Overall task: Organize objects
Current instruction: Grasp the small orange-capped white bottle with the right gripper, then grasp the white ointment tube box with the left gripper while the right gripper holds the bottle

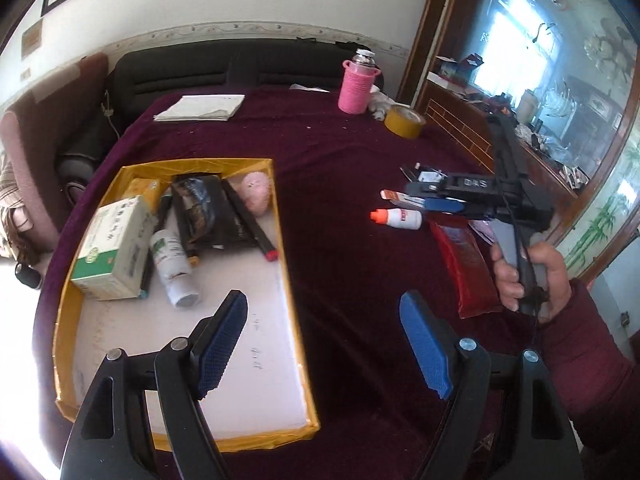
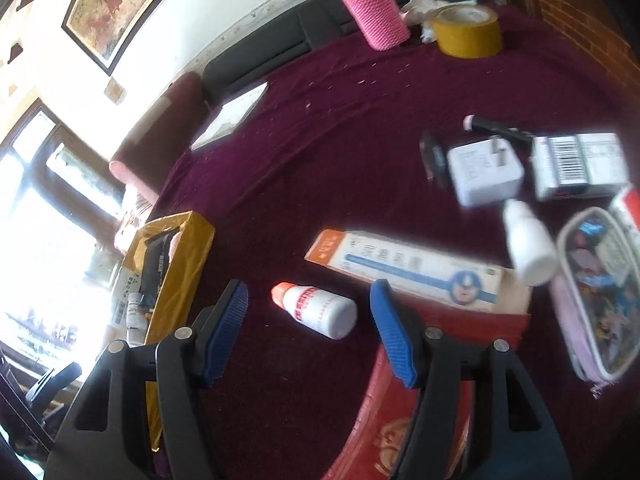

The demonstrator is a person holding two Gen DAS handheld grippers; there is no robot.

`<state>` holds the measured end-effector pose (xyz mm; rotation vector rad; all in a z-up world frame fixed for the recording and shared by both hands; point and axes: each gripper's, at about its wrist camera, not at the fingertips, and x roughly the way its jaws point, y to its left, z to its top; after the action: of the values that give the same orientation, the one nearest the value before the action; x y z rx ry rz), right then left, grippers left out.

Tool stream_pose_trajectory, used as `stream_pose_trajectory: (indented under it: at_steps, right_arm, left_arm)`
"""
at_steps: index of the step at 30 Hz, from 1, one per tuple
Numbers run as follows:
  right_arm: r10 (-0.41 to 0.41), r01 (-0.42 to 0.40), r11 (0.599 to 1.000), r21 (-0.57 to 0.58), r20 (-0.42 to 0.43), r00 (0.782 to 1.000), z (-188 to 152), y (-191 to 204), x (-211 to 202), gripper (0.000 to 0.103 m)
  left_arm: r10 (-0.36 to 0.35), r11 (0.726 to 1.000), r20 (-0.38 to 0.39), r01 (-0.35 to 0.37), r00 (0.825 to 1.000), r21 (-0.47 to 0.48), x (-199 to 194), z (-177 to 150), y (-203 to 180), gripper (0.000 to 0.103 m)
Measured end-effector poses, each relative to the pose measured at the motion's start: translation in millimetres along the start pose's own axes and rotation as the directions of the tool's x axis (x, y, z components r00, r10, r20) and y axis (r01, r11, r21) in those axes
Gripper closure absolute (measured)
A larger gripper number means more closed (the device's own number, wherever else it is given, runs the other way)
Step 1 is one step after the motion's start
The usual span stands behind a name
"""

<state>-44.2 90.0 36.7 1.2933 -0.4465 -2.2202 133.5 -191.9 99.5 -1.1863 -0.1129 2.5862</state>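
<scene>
A shallow yellow-rimmed tray (image 1: 280, 216) on the dark red cloth holds a green-and-white box (image 1: 116, 248), a white bottle (image 1: 172, 264), a black packet (image 1: 208, 208), dark pens and a pink soft toy (image 1: 256, 192). My left gripper (image 1: 322, 300) hangs open and empty over the tray's right rim. A small white bottle with an orange cap (image 2: 316, 310) lies on its side on the cloth. My right gripper (image 2: 309, 288) is open above it, one finger on each side, pads not touching. In the left wrist view the right gripper (image 1: 440, 200) hovers just behind this bottle (image 1: 396, 218).
Right of the bottle lie a long white-and-orange box (image 2: 400, 264), a red packet (image 2: 400, 420), a white charger (image 2: 484, 176), a barcode box (image 2: 580, 164), another white bottle (image 2: 528, 240) and a clear pencil case (image 2: 600, 292). A pink flask (image 1: 354, 84) and a tape roll (image 1: 404, 120) stand at the back.
</scene>
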Motion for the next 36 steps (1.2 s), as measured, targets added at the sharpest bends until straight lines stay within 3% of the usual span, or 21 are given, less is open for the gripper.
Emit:
stream_pose_trajectory:
  at_steps: [2,6,7,8,10,12,16,18,21,25,29,31,34,36]
  right_arm:
    - [-0.003,0.002,1.000,-0.026,-0.053,0.999,6,5,22,0.040]
    - [-0.191,0.164,0.963,-0.212,-0.110,0.975,2,26,53,0.043]
    - [-0.244,0.209,0.938,-0.276,-0.096,0.965,-4,36,53,0.048]
    - [-0.256,0.215,0.928,-0.304,-0.104,0.961,-9,41,54,0.062]
    - [-0.300,0.252,0.905,-0.342,-0.095,0.949,-18,48,53,0.080]
    - [-0.294,0.246,0.907,-0.341,-0.097,0.951,-25,49,48,0.080]
    - [-0.200,0.177,0.954,-0.240,-0.073,0.977,-31,32,10,0.080]
    - [-0.110,0.105,0.979,-0.173,-0.021,0.994,-35,21,-28,0.080]
    - [-0.027,0.033,0.996,-0.085,0.076,0.997,-50,-7,-93,0.080]
    - [-0.056,0.053,0.998,0.020,0.144,0.988,-74,-59,-149,0.080]
    - [-0.116,0.092,0.986,0.141,0.179,0.977,-99,-109,-178,0.080]
    - [-0.106,0.070,0.978,0.197,0.180,0.978,-103,-128,-182,0.080]
    - [-0.081,0.033,0.967,0.251,0.184,0.980,-110,-150,-185,0.080]
    - [-0.061,0.009,0.966,0.259,0.192,0.980,-112,-158,-185,0.080]
  left_arm:
    - [-0.018,1.000,-0.020,0.017,1.000,-0.006,8,-2,-6,0.029]
    - [-0.006,1.000,-0.028,0.006,1.000,-0.001,12,-1,-11,0.029]
    - [-0.009,1.000,-0.024,0.009,1.000,0.001,12,0,-10,0.029]
    - [-0.010,1.000,-0.024,0.010,1.000,-0.001,12,0,-10,0.029]
    - [-0.019,1.000,-0.033,0.019,0.999,-0.016,17,4,-9,0.029]
    - [-0.035,0.999,-0.043,0.034,0.998,-0.023,22,7,-15,0.029]
    - [-0.050,0.999,-0.082,0.051,0.995,0.016,42,11,-41,0.029]
    - [-0.063,0.997,-0.111,0.067,0.992,0.034,56,11,-55,0.029]
    - [-0.091,0.993,-0.139,0.100,0.986,0.055,74,16,-81,0.029]
    - [-0.132,0.981,-0.143,0.150,0.981,0.120,94,35,-134,0.029]
    - [-0.160,0.966,-0.182,0.192,0.970,0.174,128,59,-185,0.030]
    - [-0.140,0.971,-0.192,0.173,0.971,0.168,150,74,-190,0.030]
    - [-0.011,0.985,-0.168,0.039,0.986,0.167,181,95,-171,0.030]
    - [-0.040,0.997,-0.154,0.050,0.987,0.063,198,115,-147,0.030]
